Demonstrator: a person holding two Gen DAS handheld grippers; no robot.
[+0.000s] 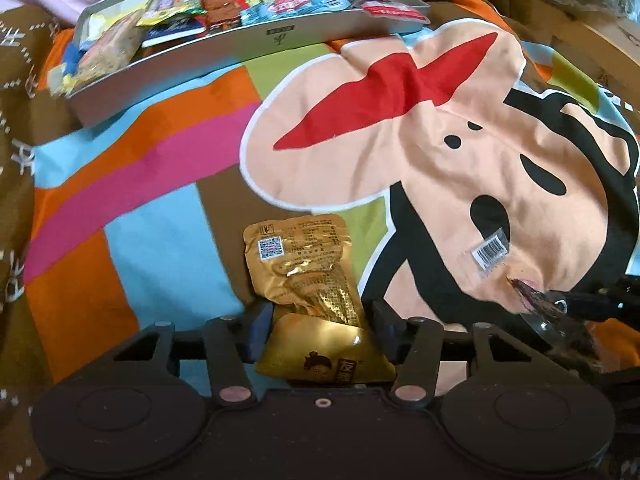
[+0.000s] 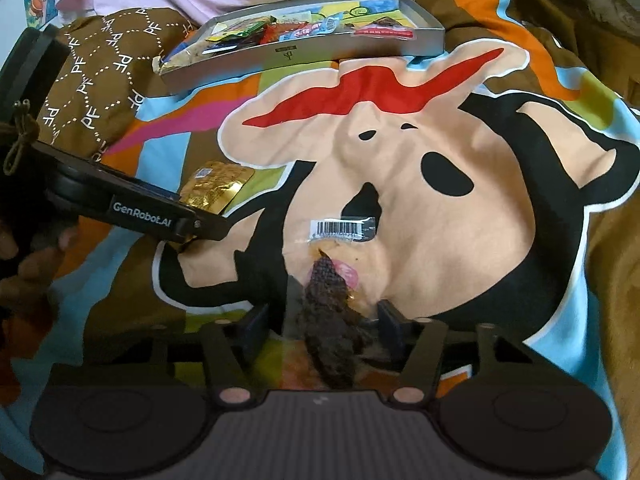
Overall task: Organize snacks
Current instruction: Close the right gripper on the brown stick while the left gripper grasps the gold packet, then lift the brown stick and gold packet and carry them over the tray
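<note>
Bedcover [image 1: 168, 184]: cartoon-print cloth, creased, spread under everything; soft footing for any set-down.
Tray [image 1: 256, 46]: shallow grey tin at 12 o'clock in both wrist views, resting on the cloth, well apart from both grippers.
Tray contents: assorted snack packets lying flat and overlapping; red-labelled packet [image 1: 394, 12] hanging over the rim toward 1 o'clock; pale crumbly bar [image 1: 108, 54] poking out at the 10 o'clock corner; others too small to name.
Left gripper [image 1: 316, 316]: at 6 o'clock in its own view, jaws narrowed around the gold packet [image 1: 308, 276]; pads at the packet's sides, firm contact not certain.
Right gripper [image 2: 320, 320]: at 6 o'clock in its own view, jaws part-closed about the clear packet of dark dried snack [image 2: 328, 300]; barcode end [image 2: 344, 229] lying on the cloth toward 12 o'clock; pad pressure not discernible.
Step in hand, judged: securing one packet per gripper for transfer to the tray.
Recommended practice: pinch on the filled middle, not the slippery sealed edge; lift clear of the creases; lay flat in a bare part of the tray, away from the overhanging packets.
</note>
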